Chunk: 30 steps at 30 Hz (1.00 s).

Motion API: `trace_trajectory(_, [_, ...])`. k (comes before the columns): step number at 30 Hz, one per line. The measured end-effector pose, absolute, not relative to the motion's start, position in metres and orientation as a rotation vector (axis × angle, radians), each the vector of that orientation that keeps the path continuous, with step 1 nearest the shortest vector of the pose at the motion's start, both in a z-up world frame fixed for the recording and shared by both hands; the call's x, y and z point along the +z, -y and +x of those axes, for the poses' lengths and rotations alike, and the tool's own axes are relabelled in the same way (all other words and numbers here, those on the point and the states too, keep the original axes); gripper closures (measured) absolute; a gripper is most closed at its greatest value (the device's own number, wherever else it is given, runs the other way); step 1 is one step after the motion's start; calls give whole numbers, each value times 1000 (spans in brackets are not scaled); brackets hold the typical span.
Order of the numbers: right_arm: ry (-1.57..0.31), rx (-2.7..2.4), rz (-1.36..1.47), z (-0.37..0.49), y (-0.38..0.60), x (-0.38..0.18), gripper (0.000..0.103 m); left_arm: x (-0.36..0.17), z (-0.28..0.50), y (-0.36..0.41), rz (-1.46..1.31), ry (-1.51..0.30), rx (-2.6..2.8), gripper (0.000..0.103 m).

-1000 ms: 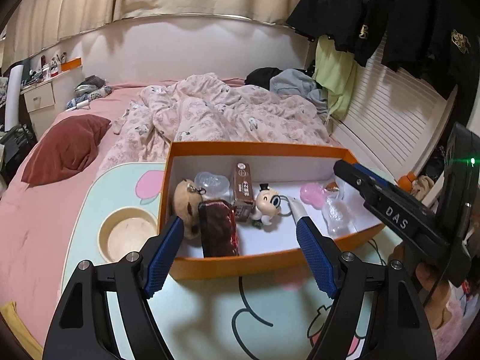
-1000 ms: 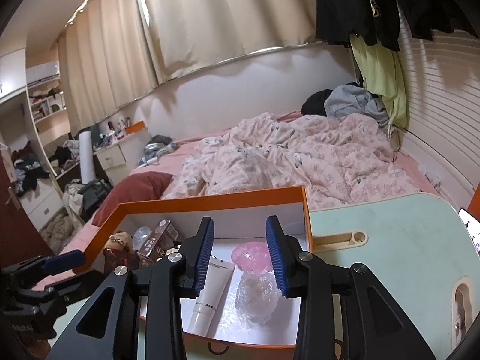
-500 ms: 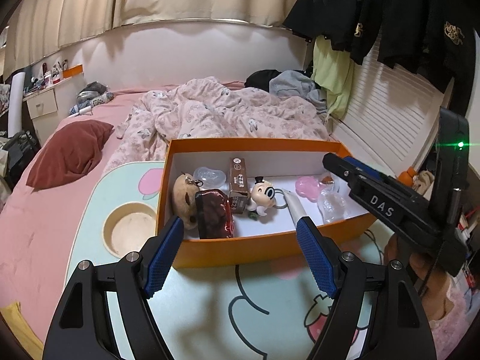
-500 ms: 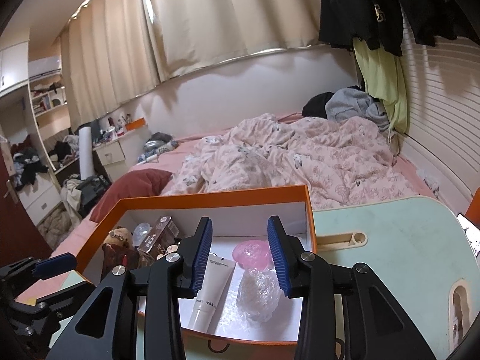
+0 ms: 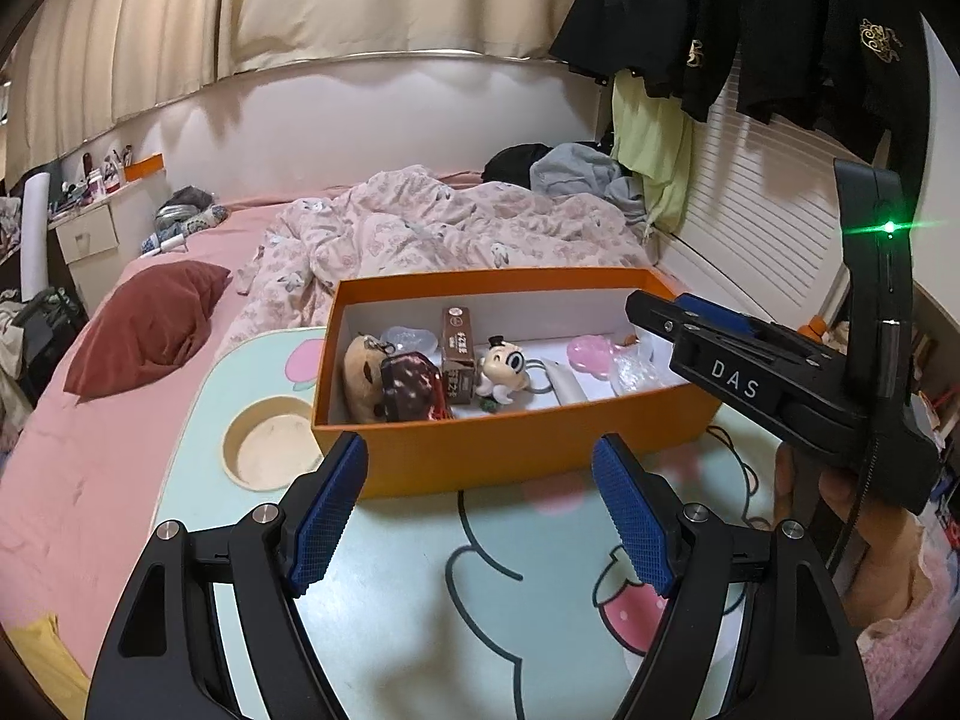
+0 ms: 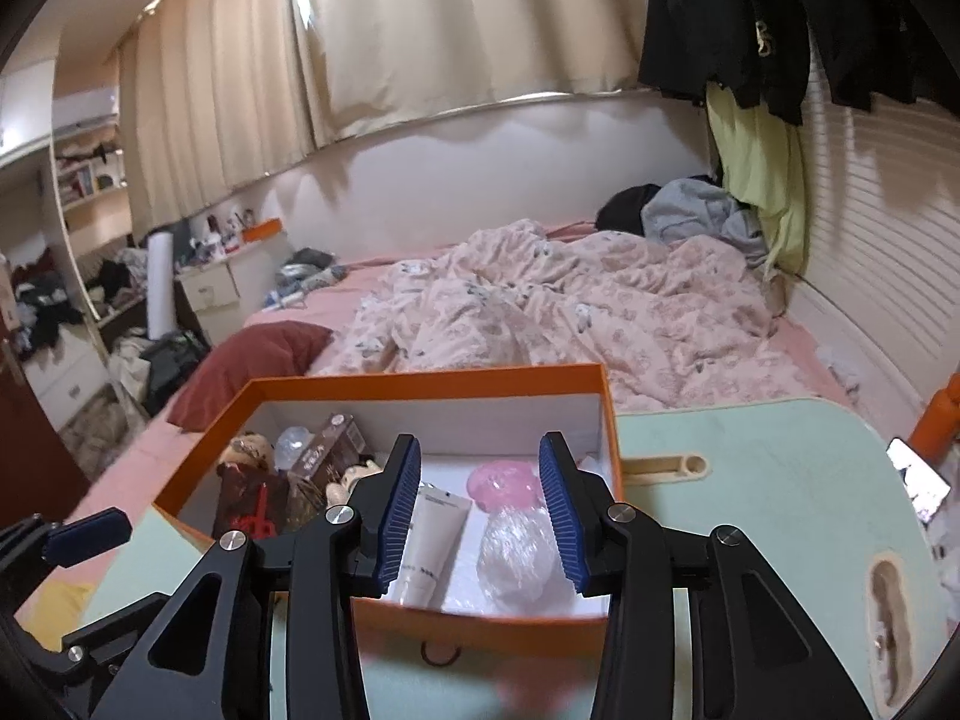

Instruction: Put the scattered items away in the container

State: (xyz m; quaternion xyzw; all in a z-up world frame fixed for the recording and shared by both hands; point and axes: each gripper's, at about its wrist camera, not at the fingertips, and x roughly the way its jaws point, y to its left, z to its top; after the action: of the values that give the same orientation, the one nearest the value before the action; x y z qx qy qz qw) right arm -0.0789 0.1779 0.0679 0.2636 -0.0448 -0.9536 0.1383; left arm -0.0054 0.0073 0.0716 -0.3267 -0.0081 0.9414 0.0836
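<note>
- Container (image 5: 528, 450) first: it's the orange cardboard box sitting on the mint bench (image 5: 480, 630), just ahead of my left fingers (image 5: 327, 516) and partly under my right ones. Light, thin-walled card I'd guess, so it'll probably slide or flex if I bump a wall.
- Left gripper (image 5: 480, 516) is wide apart with nothing between the pads, hovering over bare bench short of the box's near wall.
- Right gripper (image 6: 480, 510) is opening right now, nothing pinched. Seen between its fingers, lying on the box floor: a white tube (image 6: 429, 546), a crinkly clear plastic bundle (image 6: 519, 558) and a pink blob (image 6: 501, 480) beyond it.
- Handling guesses: the tube looks squashy but firm enough to pinch across its body. The clear bundle is soft and slippery, so take it across the middle and go gentle.
- Further left of the right fingers, the plush toy (image 5: 360, 372), dark red pouch (image 5: 411, 387), brown carton (image 5: 459, 354) and little figurine (image 5: 504, 369) are crowded together, touching. Not much room to poke in there.
- Edges: the box rim is what I'd catch on when lifting out. The right half of the box has open floor.
- Bench around the box looks free of loose items from here, apart from the round cup recess (image 5: 270, 444) left of my left fingers and a phone (image 6: 918, 477) near the far right edge.
- My judgement: basically done.
</note>
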Motion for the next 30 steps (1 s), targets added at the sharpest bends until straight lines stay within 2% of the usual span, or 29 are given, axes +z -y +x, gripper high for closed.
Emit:
trace_trajectory(12, [110, -2732, 773, -56, -177, 72, 63, 63, -3, -11, -1015, 40, 2794, 26])
trace_trajectory(19, [51, -2680, 823, -18, -184, 75, 54, 53, 10, -14, -1075, 20, 2770, 26])
trace_trajectory(21, [53, -2659, 868, -10, -187, 70, 49, 45, 12, -14, -1102, 35, 2764, 26])
trace_trajectory(26, [40, -2641, 1025, -8, -190, 45, 48, 21, 4, -15, -1213, 76, 2736, 26])
trace_trajectory(30, [44, -2647, 1122, -19, -193, 29, 48, 7, -4, -13, -1275, 38, 2783, 25])
